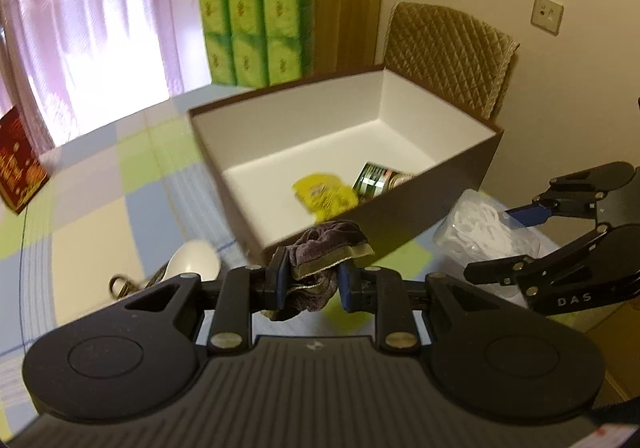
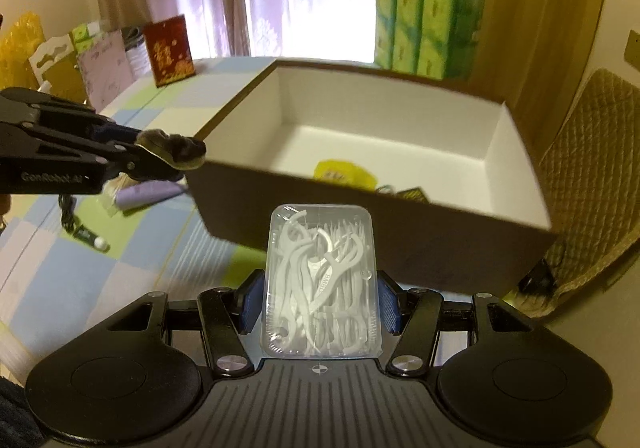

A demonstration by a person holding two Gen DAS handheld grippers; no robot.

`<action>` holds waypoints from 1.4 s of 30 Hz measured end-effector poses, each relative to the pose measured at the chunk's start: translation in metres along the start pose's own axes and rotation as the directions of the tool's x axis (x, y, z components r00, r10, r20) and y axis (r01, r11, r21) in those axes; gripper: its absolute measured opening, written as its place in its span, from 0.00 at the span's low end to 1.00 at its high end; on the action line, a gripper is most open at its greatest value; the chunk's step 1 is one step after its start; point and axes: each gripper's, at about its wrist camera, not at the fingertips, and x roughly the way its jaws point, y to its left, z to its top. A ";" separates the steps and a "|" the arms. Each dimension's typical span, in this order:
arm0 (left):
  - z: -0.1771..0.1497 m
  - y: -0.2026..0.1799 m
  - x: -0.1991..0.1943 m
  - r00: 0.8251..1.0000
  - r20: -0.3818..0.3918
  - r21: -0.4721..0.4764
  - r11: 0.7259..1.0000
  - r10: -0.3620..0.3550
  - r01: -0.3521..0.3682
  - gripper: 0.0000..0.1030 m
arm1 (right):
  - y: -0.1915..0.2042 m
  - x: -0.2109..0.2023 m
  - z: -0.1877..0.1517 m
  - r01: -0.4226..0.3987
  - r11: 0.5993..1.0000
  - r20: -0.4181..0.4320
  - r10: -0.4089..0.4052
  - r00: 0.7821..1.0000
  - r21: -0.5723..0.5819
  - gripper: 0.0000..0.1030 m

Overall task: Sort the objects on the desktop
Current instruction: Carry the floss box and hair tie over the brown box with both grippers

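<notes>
My left gripper (image 1: 311,280) is shut on a grey-brown velvet scrunchie (image 1: 326,248), held in the air just before the near wall of the brown box (image 1: 460,176). From the right wrist view the same scrunchie (image 2: 176,148) hangs at the box's left corner. My right gripper (image 2: 320,304) is shut on a clear case of white floss picks (image 2: 320,280), its blue pads pressing both long sides, close to the box's near wall (image 2: 400,240). Inside the white-lined box lie a yellow packet (image 1: 324,192) and a small printed can (image 1: 378,178).
On the checked tablecloth (image 1: 100,188) lie a white spoon-like item (image 1: 192,260), a lilac tube (image 2: 148,194) and a small dark tag with a cord (image 2: 86,234). Green tissue packs (image 1: 256,32) stand behind the box; a red card (image 2: 168,48) and a quilted chair back (image 1: 444,52) flank it.
</notes>
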 end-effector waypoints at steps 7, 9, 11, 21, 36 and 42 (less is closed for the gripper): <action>0.023 -0.012 0.014 1.000 0.025 0.008 1.000 0.017 -0.018 0.20 | -0.026 -0.004 0.022 -0.023 1.000 0.043 0.024 0.999 -0.019 0.53; 0.029 -0.013 0.017 0.999 0.031 0.011 1.000 0.028 -0.028 0.20 | -0.036 -0.002 0.032 -0.030 0.999 0.061 0.032 0.998 -0.025 0.53; 0.037 -0.013 0.022 0.998 0.038 0.011 0.999 0.040 -0.040 0.20 | -0.044 0.001 0.044 -0.036 0.999 0.082 0.038 0.996 -0.034 0.53; 0.086 -0.008 0.060 0.998 0.048 0.020 0.999 0.049 -0.050 0.20 | -0.079 0.042 0.099 -0.083 0.995 0.104 0.089 0.991 -0.061 0.53; 0.126 0.007 0.162 0.995 -0.081 -0.007 0.998 0.064 -0.065 0.20 | -0.125 0.149 0.128 -0.082 0.996 -0.075 0.080 0.994 -0.024 0.53; 0.130 0.017 0.199 0.984 -0.154 -0.027 0.995 0.086 -0.091 0.20 | -0.131 0.179 0.134 -0.080 0.997 -0.136 0.077 0.988 -0.017 0.53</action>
